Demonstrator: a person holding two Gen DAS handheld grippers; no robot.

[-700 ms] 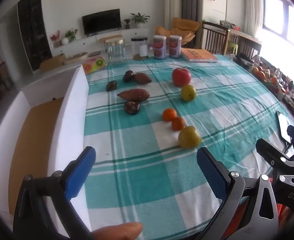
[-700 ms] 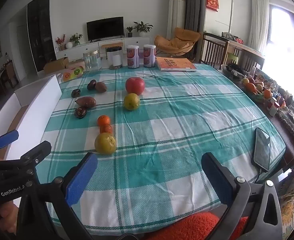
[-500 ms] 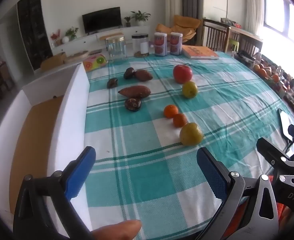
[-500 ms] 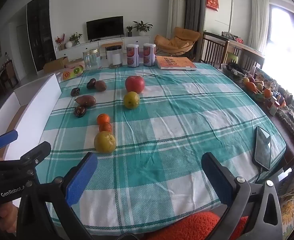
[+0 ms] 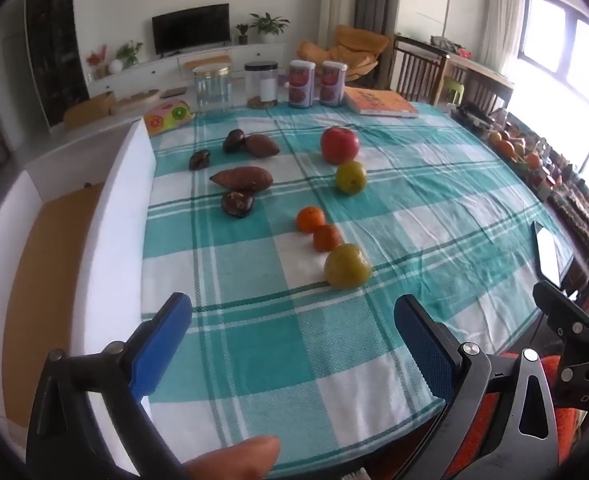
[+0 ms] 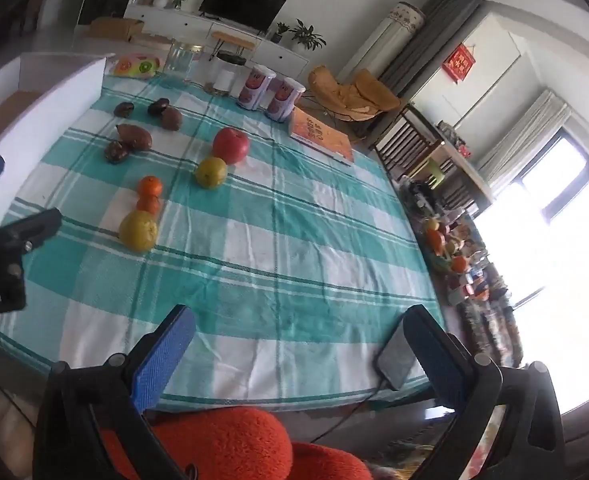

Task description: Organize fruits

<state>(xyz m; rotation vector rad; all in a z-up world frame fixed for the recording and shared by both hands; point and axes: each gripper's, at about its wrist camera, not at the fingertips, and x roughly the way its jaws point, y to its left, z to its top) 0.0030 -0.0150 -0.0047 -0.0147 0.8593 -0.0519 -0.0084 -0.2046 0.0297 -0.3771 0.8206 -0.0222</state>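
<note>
- Reaching comes first: the left tongs (image 5: pixel 293 332) are wide open and hold nothing, and the big yellow fruit (image 5: pixel 347 266) sits just ahead, a bit to their right
- Go slow so it does not roll
- The right tongs (image 6: pixel 299 340) are wide open too, with the fruit far to their left

The left hand-held gripper (image 5: pixel 293 330) has its blue-padded fingers (image 5: pixel 161 344) spread wide with nothing between them, level in its own view; a fingertip (image 5: pixel 236 456) of the holding hand shows at 6 o'clock. The right hand-held gripper (image 6: pixel 298 340) is also spread wide and holds nothing, its view rolled so the scene tilts; it appears at 4 o'clock in the left view
</note>
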